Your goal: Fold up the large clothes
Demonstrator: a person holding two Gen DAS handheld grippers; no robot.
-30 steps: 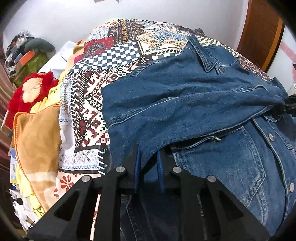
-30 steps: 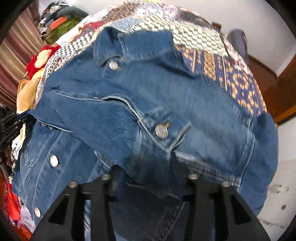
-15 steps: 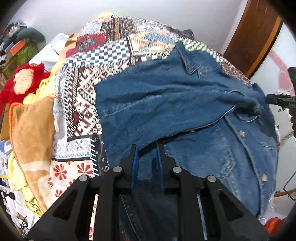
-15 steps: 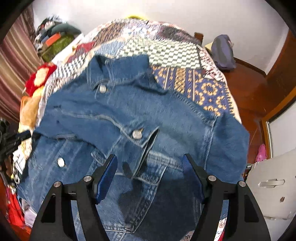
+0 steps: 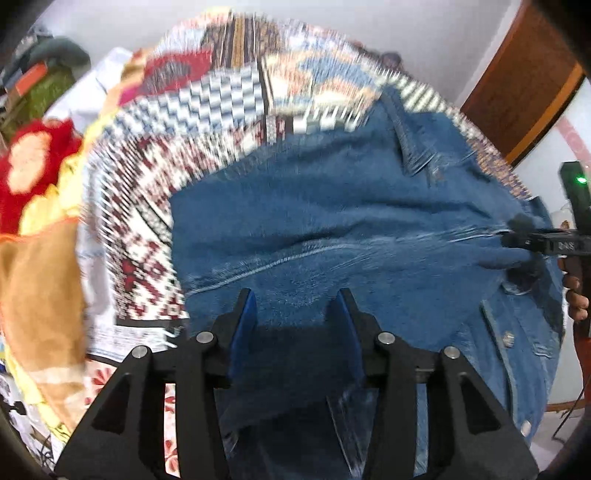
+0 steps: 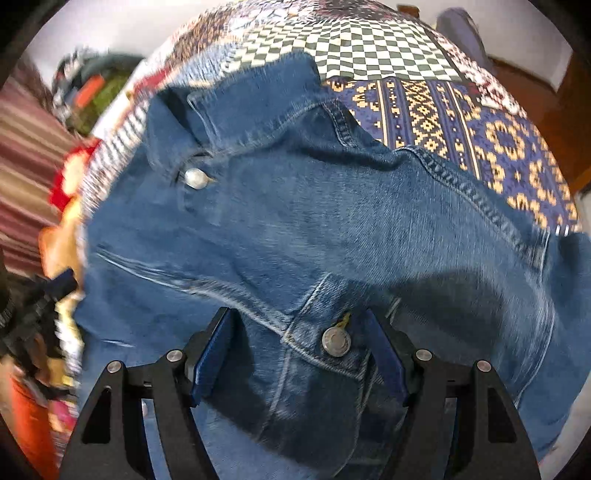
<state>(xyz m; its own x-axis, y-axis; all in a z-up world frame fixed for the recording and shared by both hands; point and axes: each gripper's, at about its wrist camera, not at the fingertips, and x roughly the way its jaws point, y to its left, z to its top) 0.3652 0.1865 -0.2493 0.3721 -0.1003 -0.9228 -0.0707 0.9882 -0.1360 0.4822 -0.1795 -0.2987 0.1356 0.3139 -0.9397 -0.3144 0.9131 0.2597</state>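
Observation:
A blue denim jacket (image 5: pixel 332 221) lies spread on a patchwork bedspread (image 5: pixel 221 96), with one sleeve folded across its front. My left gripper (image 5: pixel 294 299) hovers over the jacket's near edge. Its jaws are opening, the denim lies under the gap, and the pads do not press it. My right gripper (image 6: pixel 297 317) is open above the sleeve cuff, whose metal button (image 6: pixel 335 342) sits between the blue pads (image 6: pixel 212 354) without touching them. The collar (image 6: pixel 236 107) points away from me. The right gripper's tip (image 5: pixel 532 240) shows at the jacket's right edge in the left wrist view. Both views are blurred.
A red plush toy (image 5: pixel 33 166) and a tan blanket (image 5: pixel 37 295) lie along the bed's left side. A wooden door (image 5: pixel 517 92) stands at the right. A purple bag (image 6: pixel 458 33) sits beyond the bed, and a striped curtain (image 6: pixel 26 166) hangs at the left.
My left gripper has opened and let go of the denim fold. My right gripper let go of the sleeve cuff, lifted away, then came back close over it with jaws wide.

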